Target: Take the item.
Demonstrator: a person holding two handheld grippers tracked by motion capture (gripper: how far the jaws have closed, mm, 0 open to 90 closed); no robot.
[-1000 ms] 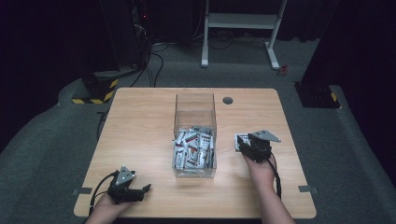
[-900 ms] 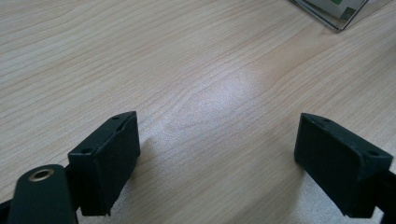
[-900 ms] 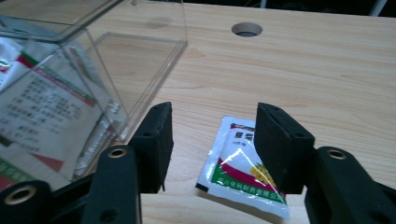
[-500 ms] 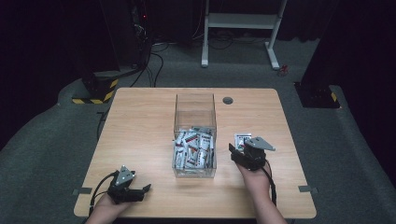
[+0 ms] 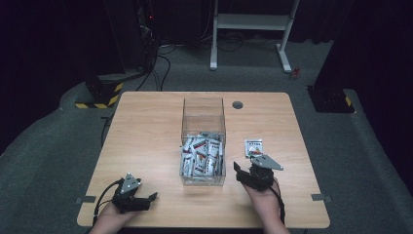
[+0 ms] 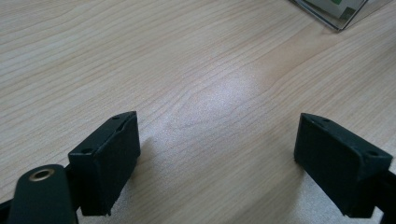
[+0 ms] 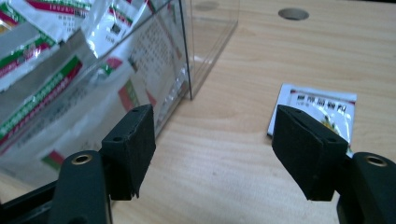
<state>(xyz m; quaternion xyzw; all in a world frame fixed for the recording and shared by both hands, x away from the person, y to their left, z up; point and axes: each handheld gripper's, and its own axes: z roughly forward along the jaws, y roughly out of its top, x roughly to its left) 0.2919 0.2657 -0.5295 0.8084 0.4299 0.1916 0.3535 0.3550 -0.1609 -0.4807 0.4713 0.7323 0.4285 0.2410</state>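
1. The right gripper (image 5: pixel 242 171) is held low over the table, just right of the near end of the clear box (image 5: pixel 203 141). Its jaws stand apart and have just been opening, with nothing between them but bare wood.
2. A single packet (image 5: pixel 253 146) lies flat on the table right of the box, just beyond the right gripper and not touching it. In the right gripper view the packet (image 7: pixel 322 109) sits partly behind the right-hand jaw, apart from the box wall (image 7: pixel 154 84).
3. The left gripper (image 5: pixel 146 200) rests near the table's front edge, well left of the box and nearer than it. Its jaws are wide apart over bare wood (image 6: pixel 205 93).
4. The box holds a heap of similar packets (image 5: pixel 200 155) in its near half.
5. The wooden table (image 5: pixel 146 131) has a round hole (image 5: pixel 237 105) just beyond the box's far right corner.
6. Farther than the box, on grey carpet, stand a white frame (image 5: pixel 251 29), cables (image 5: pixel 160 63) and a black-and-yellow striped base (image 5: pixel 100 92) in a dark room.
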